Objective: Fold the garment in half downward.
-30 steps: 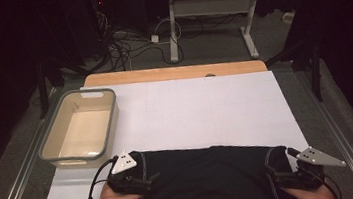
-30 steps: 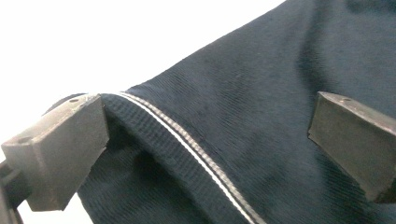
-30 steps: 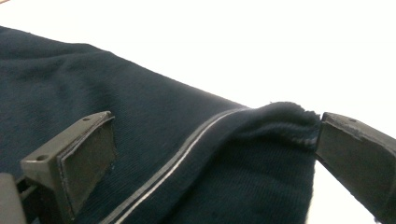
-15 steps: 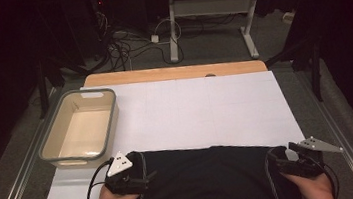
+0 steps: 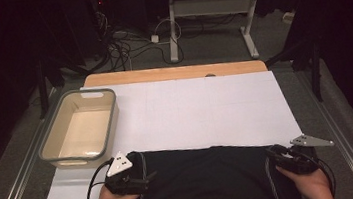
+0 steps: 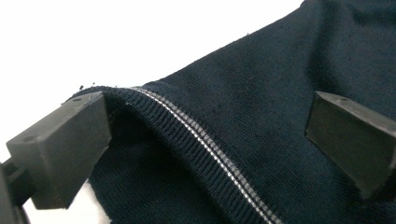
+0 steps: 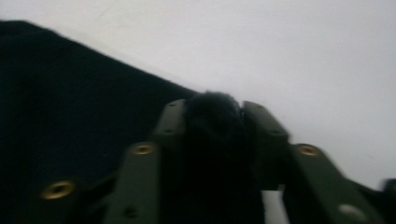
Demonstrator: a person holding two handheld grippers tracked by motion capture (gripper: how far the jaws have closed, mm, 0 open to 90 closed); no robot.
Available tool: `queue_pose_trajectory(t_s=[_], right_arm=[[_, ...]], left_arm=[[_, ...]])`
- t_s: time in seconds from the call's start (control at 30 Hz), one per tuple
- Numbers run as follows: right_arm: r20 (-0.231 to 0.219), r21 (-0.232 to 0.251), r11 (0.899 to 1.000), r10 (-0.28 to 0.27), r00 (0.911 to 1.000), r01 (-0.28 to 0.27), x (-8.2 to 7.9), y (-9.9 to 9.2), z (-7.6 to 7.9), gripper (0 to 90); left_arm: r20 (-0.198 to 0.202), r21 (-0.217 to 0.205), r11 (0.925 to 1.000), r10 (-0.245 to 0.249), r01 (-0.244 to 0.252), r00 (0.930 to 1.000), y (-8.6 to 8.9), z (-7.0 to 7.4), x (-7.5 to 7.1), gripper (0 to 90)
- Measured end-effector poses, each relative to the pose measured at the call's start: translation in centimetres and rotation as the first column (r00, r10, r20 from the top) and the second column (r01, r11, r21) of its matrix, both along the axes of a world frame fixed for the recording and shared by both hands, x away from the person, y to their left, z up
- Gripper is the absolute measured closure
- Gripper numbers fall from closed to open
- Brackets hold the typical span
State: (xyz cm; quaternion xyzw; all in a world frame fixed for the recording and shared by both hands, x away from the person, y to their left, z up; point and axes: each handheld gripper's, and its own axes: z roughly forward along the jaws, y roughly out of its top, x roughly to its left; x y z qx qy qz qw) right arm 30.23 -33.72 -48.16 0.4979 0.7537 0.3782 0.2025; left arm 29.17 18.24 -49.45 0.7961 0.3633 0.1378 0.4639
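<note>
A dark knit garment (image 5: 208,179) is spread on the near edge of the surface, just nearward of the beige tub (image 5: 78,128). Its right corner is pinched by the right gripper (image 7: 215,121), whose jaws have just been closing on the bunched cloth. The left gripper (image 6: 210,140) is held with jaws spread, astride the ribbed hem, apparently so both corners can be lifted together.

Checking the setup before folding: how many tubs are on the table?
1. The tub sits at the table's left edge, beyond the left tongs and beside the dark garment. Nothing seems hidden.
</note>
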Motion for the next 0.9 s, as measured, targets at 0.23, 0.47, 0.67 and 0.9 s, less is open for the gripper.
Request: queue_pose_trajectory(t_s=[0.23, 0.47, 0.67, 0.9], right_arm=[[0.036, -0.018, 1.0, -0.008, 0.9993, 0.009, -0.3, 0.0, 0.2, 77.2], [0.047, 0.004, 0.997, -0.082, 0.9955, 0.082, -0.6, -3.4, 0.7, 78.1], [0.034, 0.031, 0.998, -0.049, 0.9982, 0.048, -0.6, -3.5, 0.2, 77.8], [0.048, -0.002, 0.999, -0.049, 0.9977, 0.049, -0.7, -3.2, 0.1, 77.5]], left_arm=[[0.015, -0.009, 0.9999, 0.008, -0.008, 0.9999, 0.1, 0.0, -0.1, 0.0], [0.005, -0.03, 0.9995, 0.013, -0.013, 0.9999, 0.3, 0.0, 0.0, 0.0], [-0.021, -0.011, 0.9988, 0.047, -0.047, 0.9987, 0.3, 0.1, 0.6, 0.0], [-0.024, 0.053, 0.9931, 0.107, -0.105, 0.994, 0.1, 0.3, 3.1, 0.0]])
